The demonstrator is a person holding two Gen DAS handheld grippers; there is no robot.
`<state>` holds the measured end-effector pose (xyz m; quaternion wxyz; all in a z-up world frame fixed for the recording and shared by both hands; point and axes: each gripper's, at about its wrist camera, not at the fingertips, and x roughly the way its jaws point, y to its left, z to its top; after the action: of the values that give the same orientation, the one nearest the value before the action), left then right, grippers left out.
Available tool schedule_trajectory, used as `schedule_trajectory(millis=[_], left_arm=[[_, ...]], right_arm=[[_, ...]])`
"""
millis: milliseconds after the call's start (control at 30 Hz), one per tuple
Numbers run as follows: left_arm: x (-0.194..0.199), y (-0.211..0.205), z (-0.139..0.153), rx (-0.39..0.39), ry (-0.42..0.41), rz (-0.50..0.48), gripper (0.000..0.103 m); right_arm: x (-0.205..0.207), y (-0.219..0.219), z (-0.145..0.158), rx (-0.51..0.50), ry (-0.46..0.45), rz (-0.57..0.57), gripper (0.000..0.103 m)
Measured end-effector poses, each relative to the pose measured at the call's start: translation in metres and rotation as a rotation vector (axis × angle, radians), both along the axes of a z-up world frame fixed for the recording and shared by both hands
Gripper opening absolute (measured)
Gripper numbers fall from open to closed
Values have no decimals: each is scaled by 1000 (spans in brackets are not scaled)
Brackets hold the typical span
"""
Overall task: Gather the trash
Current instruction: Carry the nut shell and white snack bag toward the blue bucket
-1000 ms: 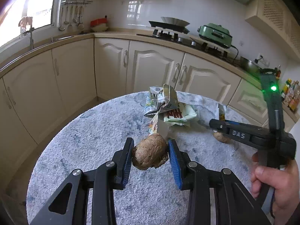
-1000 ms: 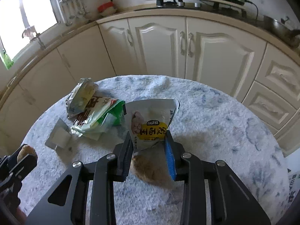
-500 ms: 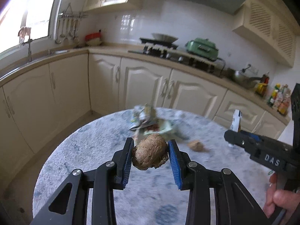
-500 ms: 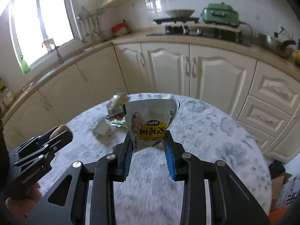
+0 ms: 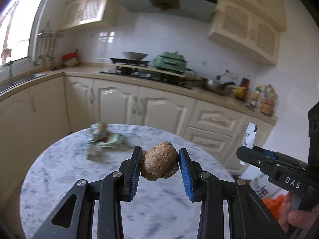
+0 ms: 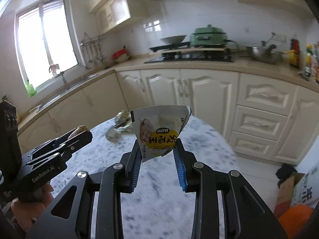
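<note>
The left gripper [image 5: 160, 164] is clenched on a brown crumpled lump [image 5: 159, 164] — held clear above the round marble-patterned table [image 5: 59, 179]. The right gripper [image 6: 157, 155] grips a torn snack wrapper [image 6: 159, 131] with a yellow label, its lower edge pinched between the blue pads and the rest standing upright, also off the table. A blurred heap of wrappers [image 5: 105, 139] lies near the table's far left edge. Beyond the table run cream cabinets [image 6: 199, 93] — a green pot [image 6: 208, 34] on the counter above.
</note>
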<state>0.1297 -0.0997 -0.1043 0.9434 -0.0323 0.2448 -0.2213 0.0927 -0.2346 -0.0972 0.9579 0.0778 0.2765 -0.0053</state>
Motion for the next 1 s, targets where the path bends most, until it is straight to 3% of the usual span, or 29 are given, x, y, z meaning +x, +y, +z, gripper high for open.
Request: schedule_trajectory(millis=[300,567,800,1000], left_arm=[[-20,-74,13,-7,6,-188,33],[-17,-148,12,-7,54,-359,33],[0,-231,-2,30,125,-495,33],[29,-301,-29,90,225,-547,33]], right_arm=[[-78,-72,16,-9,-47,-182,32],[-135,-140,10,-5,-34,-357,32],[-170,-200,-17,20,22,-493,32],[-182,-249,-60,96,98,-556,32]])
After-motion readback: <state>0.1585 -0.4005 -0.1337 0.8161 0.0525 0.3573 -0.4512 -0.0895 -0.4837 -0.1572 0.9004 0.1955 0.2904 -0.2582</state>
